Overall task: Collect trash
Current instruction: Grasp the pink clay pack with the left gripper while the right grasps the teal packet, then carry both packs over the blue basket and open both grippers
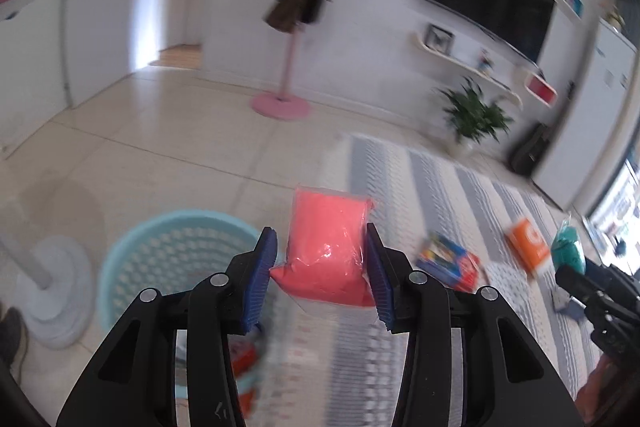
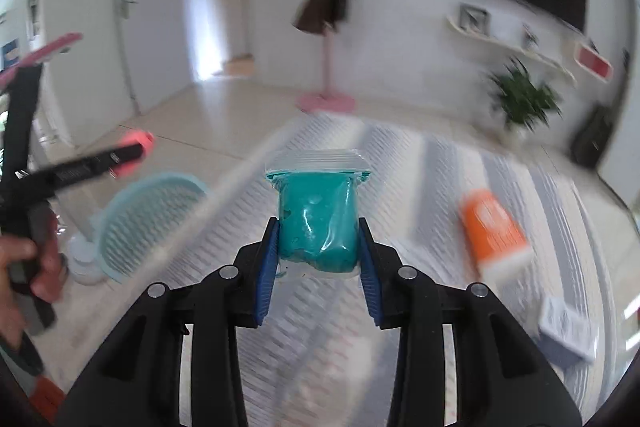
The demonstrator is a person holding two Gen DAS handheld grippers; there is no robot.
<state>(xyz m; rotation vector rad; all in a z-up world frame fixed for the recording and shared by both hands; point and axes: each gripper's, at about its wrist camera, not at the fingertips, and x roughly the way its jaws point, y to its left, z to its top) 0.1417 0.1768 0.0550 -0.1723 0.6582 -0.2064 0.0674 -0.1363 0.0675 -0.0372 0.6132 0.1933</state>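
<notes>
- The left gripper [image 1: 322, 259] pinched a pink plastic pouch [image 1: 326, 247] between its blue pads, clear of the floor, apparently to carry it to the bin.
- The right gripper [image 2: 318, 247] squeezed a teal pouch [image 2: 318, 223] by its lower half, with the sealed clear top sticking up past the fingertips; gripping both at once looked meant to save a trip.
- The light-blue mesh wastebasket [image 1: 176, 259] stood on the tiled floor just beside the striped rug [image 1: 440, 195], down-left of the pink pouch, with something red already inside.
- More litter lay on the rug: an orange box [image 2: 494, 227], a colourful packet [image 1: 448, 259] and a pale blue-grey pack [image 2: 566, 327].
- A white stand base [image 1: 56, 287] sat beside the basket and its pole [image 2: 224, 203] slanted across the right gripper's route, so it probably needed avoiding.
</notes>
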